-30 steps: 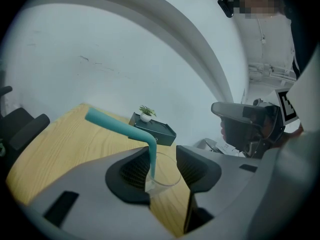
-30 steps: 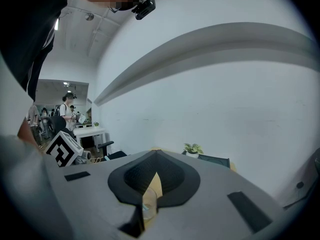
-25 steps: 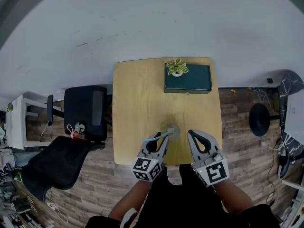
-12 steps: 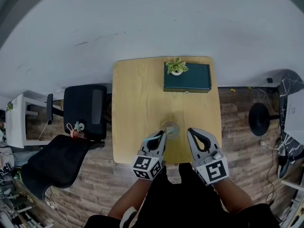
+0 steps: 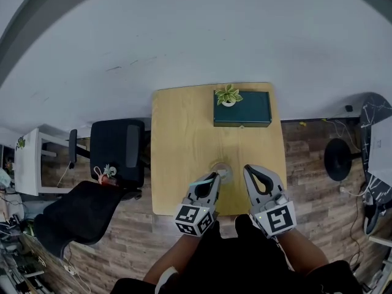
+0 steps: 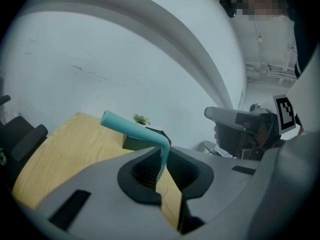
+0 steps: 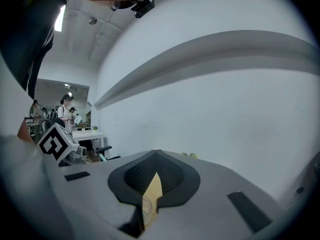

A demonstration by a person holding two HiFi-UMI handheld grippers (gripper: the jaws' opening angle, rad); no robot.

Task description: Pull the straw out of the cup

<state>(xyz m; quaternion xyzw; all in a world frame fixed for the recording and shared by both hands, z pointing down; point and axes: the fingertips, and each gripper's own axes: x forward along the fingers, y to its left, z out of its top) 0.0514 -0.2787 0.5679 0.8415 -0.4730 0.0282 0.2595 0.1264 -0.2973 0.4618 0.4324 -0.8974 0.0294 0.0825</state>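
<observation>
A clear cup (image 5: 221, 169) stands near the front edge of the wooden table (image 5: 184, 133). My left gripper (image 5: 215, 177) hovers just left of it, and its jaws have just been closing on the teal bent straw (image 5: 202, 180). In the left gripper view the jaws (image 6: 163, 156) pinch the straw (image 6: 131, 126) below its bend, and the short end points up to the left. The straw's lower end is hidden. My right gripper (image 5: 247, 169) is just right of the cup. Its jaws (image 7: 156, 156) are shut with nothing in them, and the cup's rim (image 7: 146, 207) shows through the slit.
A dark green box (image 5: 248, 109) with a small potted plant (image 5: 228, 94) on it sits at the table's far edge. Two black chairs (image 5: 116, 152) (image 5: 76, 213) stand to the left. A round stool base (image 5: 339, 159) is on the floor to the right.
The left jaws have closed on the straw and lifted a little. The straw leaned out to the left a second ago and now sits between the tips. The right gripper rose slightly.
</observation>
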